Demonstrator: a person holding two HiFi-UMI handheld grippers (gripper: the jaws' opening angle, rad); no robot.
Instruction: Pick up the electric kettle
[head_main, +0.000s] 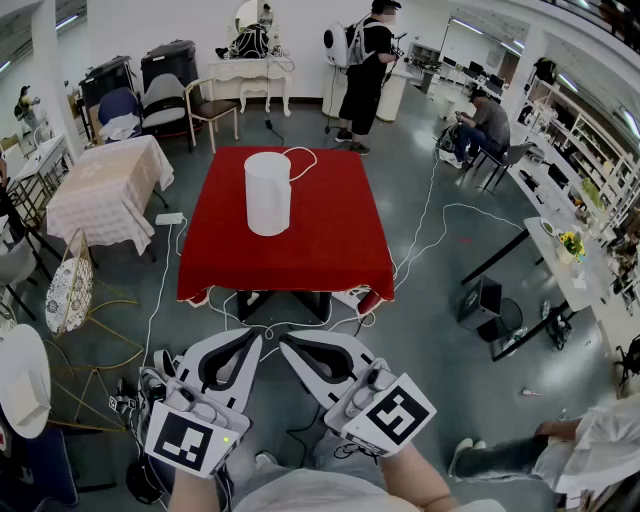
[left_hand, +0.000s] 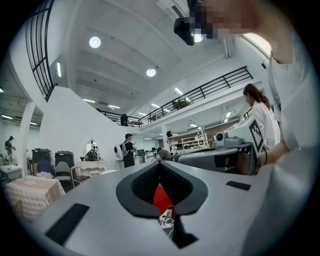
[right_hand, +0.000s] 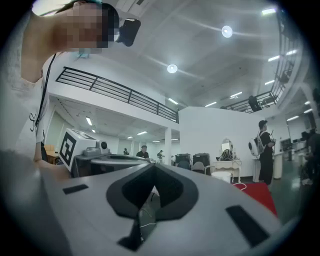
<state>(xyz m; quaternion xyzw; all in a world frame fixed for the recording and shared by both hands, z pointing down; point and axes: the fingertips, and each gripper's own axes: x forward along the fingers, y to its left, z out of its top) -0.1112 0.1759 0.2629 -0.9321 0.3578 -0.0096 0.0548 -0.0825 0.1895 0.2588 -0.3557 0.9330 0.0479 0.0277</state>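
Observation:
The electric kettle (head_main: 268, 193) is a plain white cylinder standing upright near the middle of the red-clothed table (head_main: 330, 240), with a white cord (head_main: 300, 155) looping behind it. Both grippers are held low in front of the person, well short of the table's near edge. My left gripper (head_main: 256, 341) and my right gripper (head_main: 285, 344) point toward each other, jaws together and empty. In the left gripper view, the closed jaws of the left gripper (left_hand: 160, 163) frame a sliver of the red table (left_hand: 161, 198). In the right gripper view, beyond the right gripper (right_hand: 154, 166), the kettle (right_hand: 223, 176) shows far off.
A table with a pale patterned cloth (head_main: 105, 185) and chairs stand at the left, a round white table (head_main: 20, 380) at the near left. Cables (head_main: 430, 235) trail over the floor around the red table. A standing person (head_main: 365, 65) is behind it; desks (head_main: 560, 260) line the right.

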